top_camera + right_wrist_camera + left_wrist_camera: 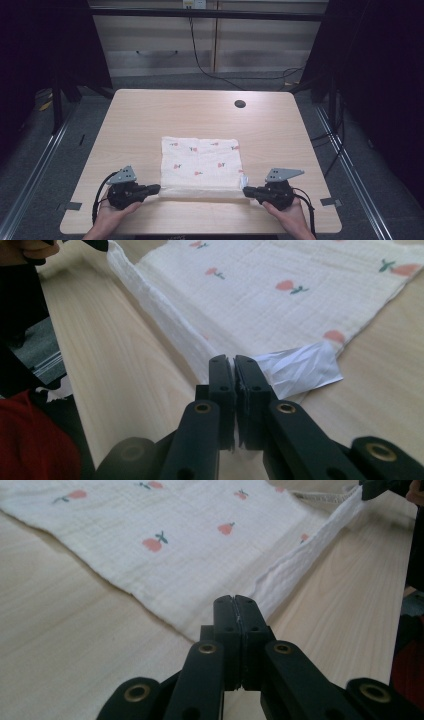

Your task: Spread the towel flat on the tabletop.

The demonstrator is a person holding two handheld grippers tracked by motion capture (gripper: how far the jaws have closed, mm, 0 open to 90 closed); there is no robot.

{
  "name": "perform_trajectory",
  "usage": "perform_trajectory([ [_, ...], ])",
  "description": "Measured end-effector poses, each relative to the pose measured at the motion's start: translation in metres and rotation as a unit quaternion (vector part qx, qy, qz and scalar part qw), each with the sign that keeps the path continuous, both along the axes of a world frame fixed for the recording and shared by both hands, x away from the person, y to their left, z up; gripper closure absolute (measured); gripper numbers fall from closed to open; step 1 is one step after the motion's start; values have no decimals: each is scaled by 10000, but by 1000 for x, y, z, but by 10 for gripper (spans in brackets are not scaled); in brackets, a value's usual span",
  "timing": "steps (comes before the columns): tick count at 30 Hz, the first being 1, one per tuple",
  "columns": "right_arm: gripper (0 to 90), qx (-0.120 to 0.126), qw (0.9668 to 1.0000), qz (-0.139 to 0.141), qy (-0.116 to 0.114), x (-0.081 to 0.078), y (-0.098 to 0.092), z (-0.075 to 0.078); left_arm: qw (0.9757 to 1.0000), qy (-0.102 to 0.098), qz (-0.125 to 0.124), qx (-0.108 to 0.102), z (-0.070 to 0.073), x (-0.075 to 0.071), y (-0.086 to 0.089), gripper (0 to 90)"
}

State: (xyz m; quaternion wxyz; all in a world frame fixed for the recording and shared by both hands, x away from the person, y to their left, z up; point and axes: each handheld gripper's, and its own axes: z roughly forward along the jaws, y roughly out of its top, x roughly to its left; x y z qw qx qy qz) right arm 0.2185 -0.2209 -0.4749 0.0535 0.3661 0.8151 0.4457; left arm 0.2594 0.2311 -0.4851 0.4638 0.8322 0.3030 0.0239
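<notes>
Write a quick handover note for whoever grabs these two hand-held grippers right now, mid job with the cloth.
Left hand-held gripper: shut on the near left corner of the cloth.
Right hand-held gripper: shut on the near right corner, beside the care label.
Cloth lies flat mid table, near edge pinched taut between both.
Done: both corners gripped.
Left: probably lift and fold the near edge away to the far edge.

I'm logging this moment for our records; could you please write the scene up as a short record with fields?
surface: light wooden table
item: white cloth with a red fruit print, lying flat and folded
left gripper: jaws shut on the cloth's near left corner
right gripper: jaws shut on the cloth's near right corner
near edge: stretched between the two grippers
label: white tag beside the right gripper's jaws
</notes>
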Motion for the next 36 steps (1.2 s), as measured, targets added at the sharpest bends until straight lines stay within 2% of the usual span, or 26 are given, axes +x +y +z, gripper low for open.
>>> perform_trajectory([
  [5, 805, 57, 9999, 36, 99, -11, -4, -2, 9999, 45, -21, 97, -4, -6, 3, 881],
  [6, 786, 69, 10000, 28, 42, -16, -5, 0, 10000, 71, 7, 25, -4, -4, 3, 877],
  [9, 775, 132, 9999, -2, -2, -19, -8, 3, 10000, 56, 18, 13, -3, -1, 2, 866],
  [10, 774, 160, 9998, -31, -63, -19, -11, 7, 10000, 63, 31, -2, -3, 0, 1, 833],
  [12, 773, 125, 9999, -55, -70, -18, -13, 8, 10000, 54, 65, -32, -2, 4, -1, 824],
  [13, 772, 122, 9998, -89, -99, -15, -14, 9, 9999, 55, 89, -35, -1, 7, -2, 788],
  [14, 770, 134, 9998, -118, -114, -11, -15, 10, 9999, 62, 133, -52, 0, 10, -3, 788],
  [15, 769, 145, 9996, -168, -151, -2, -16, 12, 9997, 64, 222, -113, 4, 18, -4, 758],
  [17, 768, 132, 9996, -152, -184, 11, -13, 14, 9995, 82, 279, -145, 6, 23, -6, 715],
  [18, 759, 87, 9996, -147, -227, 18, -11, 16, 9993, 99, 329, -133, 7, 35, -10, 691],
  [19, 756, 71, 9995, -138, -266, 26, -9, 17, 9993, 99, 329, -133, 7, 35, -10, 689],
  [20, 756, 71, 9995, -138, -266, 26, -9, 17, 9993, 169, 333, -97, 8, 41, -13, 689],
  [21, 754, 109, 9994, -167, -296, 42, -4, 19, 9993, 258, 266, 1, 7, 53, -24, 671],
  [22, 754, 132, 9994, -167, -274, 51, -1, 18, 9994, 239, 253, 32, 7, 58, -29, 661],
  [23, 754, 132, 9994, -167, -274, 51, -1, 18, 9994, 239, 253, 32, 7, 58, -29, 661],
  [24, 755, 106, 9995, -172, -237, 58, 2, 16, 9994, 261, 237, 49, 5, 63, -34, 661],
  [25, 765, -10, 9998, -145, -146, 73, 8, 8, 9993, 265, 260, 105, -1, 72, -41, 661],
  [26, 765, -10, 9998, -145, -146, 73, 8, 8, 9993, 265, 260, 105, -1, 72, -41, 661],
  [27, 766, -101, 9998, -131, -93, 79, 11, 3, 9991, 296, 265, 141, -5, 74, -44, 661],
  [30, 768, -296, 9994, -140, 71, 93, 19, -14, 9984, 314, 164, 430, -14, 75, -49, 663],
  [32, 767, -450, 9986, -157, 233, 99, 21, -27, 9983, 306, 136, 469, -17, 74, -49, 664],
  [35, 766, -424, 9986, -165, 275, 98, 20, -30, 9985, 237, 136, 484, -19, 72, -48, 665],
  [36, 767, -528, 9980, -200, 297, 96, 19, -29, 9985, 230, 128, 490, -19, 72, -47, 667],
])
